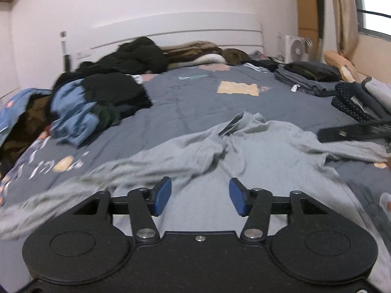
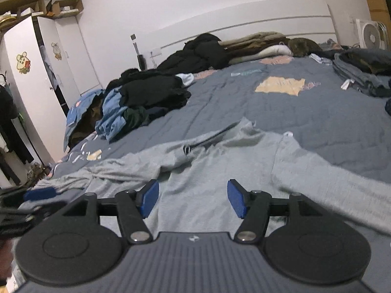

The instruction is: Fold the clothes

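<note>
Grey long-sleeved knit top (image 1: 256,151) — spread on the blue-grey patterned quilt (image 1: 195,97) of the bed, sleeves out, left cuff blurred. Left tool (image 1: 200,196) and right tool (image 2: 193,199) — both spread wide, empty, above its body. White wardrobe with cartoon stickers (image 2: 36,73) appears in the right view only.

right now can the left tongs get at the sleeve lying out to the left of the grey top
Probably yes. The left tongs hang open just above the grey top, and its left sleeve lies flat on the bedspread with nothing on it.
</note>
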`<state>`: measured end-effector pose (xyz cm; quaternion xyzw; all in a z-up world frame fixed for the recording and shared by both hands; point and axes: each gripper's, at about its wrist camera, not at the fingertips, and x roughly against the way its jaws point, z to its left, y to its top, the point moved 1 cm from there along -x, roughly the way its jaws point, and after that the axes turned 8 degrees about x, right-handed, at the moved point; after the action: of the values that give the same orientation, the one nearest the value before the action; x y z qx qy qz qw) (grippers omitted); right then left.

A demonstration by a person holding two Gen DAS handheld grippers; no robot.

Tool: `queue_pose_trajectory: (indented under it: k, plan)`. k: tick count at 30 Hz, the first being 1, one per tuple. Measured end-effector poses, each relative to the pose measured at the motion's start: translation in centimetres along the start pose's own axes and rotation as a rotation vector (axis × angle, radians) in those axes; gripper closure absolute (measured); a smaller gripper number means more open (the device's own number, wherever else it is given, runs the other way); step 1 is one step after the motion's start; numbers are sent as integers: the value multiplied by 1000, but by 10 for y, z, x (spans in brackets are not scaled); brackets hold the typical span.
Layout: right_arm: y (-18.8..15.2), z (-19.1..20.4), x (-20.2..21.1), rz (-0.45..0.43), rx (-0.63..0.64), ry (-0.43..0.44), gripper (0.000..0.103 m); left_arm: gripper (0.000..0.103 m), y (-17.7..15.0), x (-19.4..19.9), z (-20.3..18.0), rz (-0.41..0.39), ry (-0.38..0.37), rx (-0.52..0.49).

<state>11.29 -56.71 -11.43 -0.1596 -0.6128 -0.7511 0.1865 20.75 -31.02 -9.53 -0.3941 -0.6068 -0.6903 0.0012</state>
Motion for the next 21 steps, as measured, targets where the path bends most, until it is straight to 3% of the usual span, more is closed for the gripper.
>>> queue_pose_trajectory:
  k: [5, 9, 16, 21]
  plan:
    - [14, -10, 14, -20, -53, 42, 38, 67, 38, -66, -3, 71, -51, -53]
    - [16, -14, 18, -54, -59, 60, 35, 67, 51, -110, -8, 104, -32, -99]
    - [11, -22, 14, -37, -88, 74, 35, 67, 52, -171, -21, 174, -20, -152]
    - [10, -27, 14, -46, -118, 79, 34, 66, 52, -194, -23, 228, -40, -132]
